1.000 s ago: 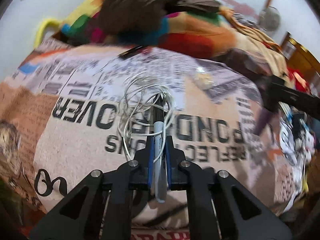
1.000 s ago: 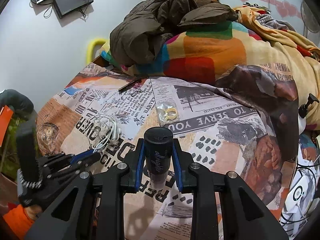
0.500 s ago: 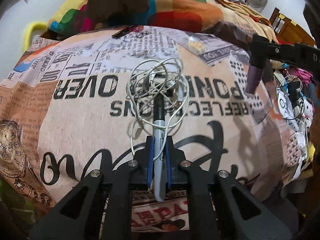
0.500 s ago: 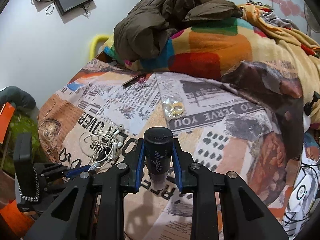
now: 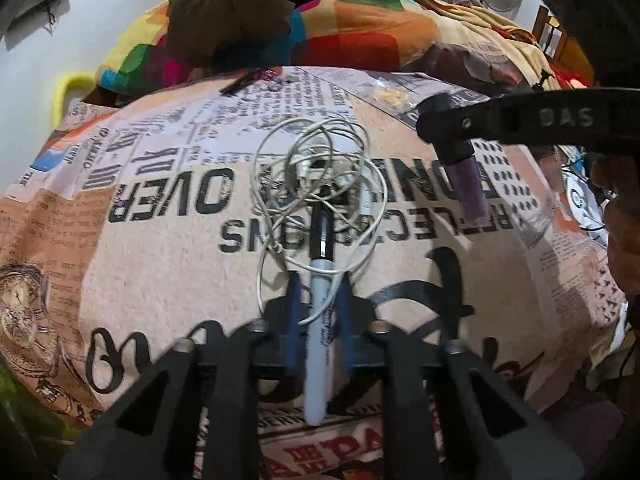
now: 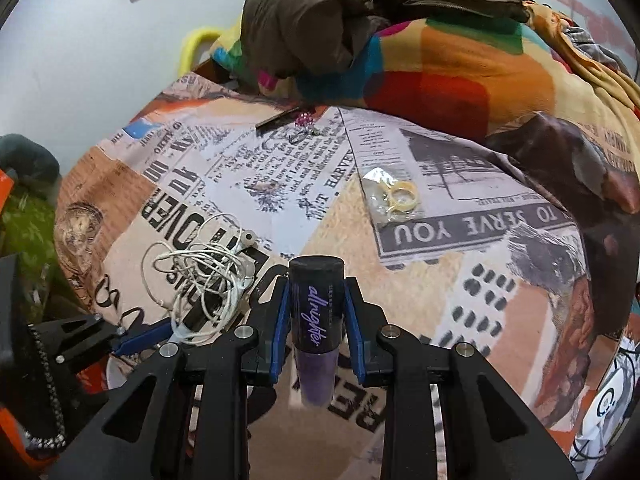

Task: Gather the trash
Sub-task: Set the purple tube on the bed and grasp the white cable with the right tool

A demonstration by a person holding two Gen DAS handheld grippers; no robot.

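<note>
My left gripper (image 5: 319,280) is shut on a grey marker with a black cap (image 5: 320,304), which points away over the newspaper-print bedspread (image 5: 160,264). A tangle of white earphone cable (image 5: 316,184) lies around the marker's cap and trails over the left gripper's fingertips. My right gripper (image 6: 316,292) is shut on a dark purple spray bottle with a black cap (image 6: 316,312), held low above the bedspread (image 6: 440,280). In the right wrist view the earphones (image 6: 200,276) lie to the left, by the left gripper (image 6: 136,336). The right gripper and its bottle (image 5: 468,176) show at the right of the left wrist view.
A clear packet with yellow rings (image 6: 394,196) lies further back on the bedspread. A black comb (image 6: 276,118) and small pink trinkets (image 6: 304,120) sit near a colourful blanket (image 6: 440,68) topped with a brown jacket (image 6: 340,12). A yellow frame (image 6: 192,46) stands by the wall.
The right gripper has sunk toward the bedspread with its bottle and moved closer to the left gripper. The left gripper dropped slightly at first and rolled a little, still holding the marker.
</note>
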